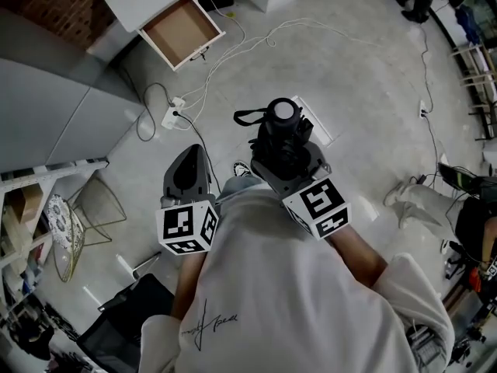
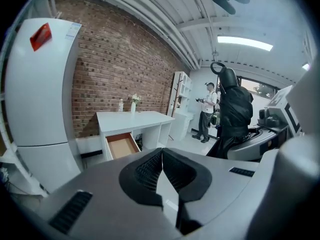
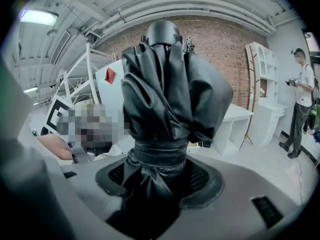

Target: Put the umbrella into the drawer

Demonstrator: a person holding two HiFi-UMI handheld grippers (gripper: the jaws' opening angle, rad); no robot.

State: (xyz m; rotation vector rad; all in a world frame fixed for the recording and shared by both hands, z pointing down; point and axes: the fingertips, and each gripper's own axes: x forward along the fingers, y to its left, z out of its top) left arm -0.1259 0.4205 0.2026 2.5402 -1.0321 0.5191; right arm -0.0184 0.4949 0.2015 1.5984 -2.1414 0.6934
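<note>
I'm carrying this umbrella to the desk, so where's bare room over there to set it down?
The open drawer is bare inside its white rim. The desk top is bare in front of the vase and bottle by the brick wall. The floor in front of the drawer is crowded with cables and a power strip.

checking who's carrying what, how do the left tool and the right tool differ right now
The left tool has its jaws together with nothing between them; the right tool is shut on the folded black umbrella. The left tool's view looks toward the open drawer, while the right tool's view is mostly filled by the umbrella. Both carry a marker cube.
</note>
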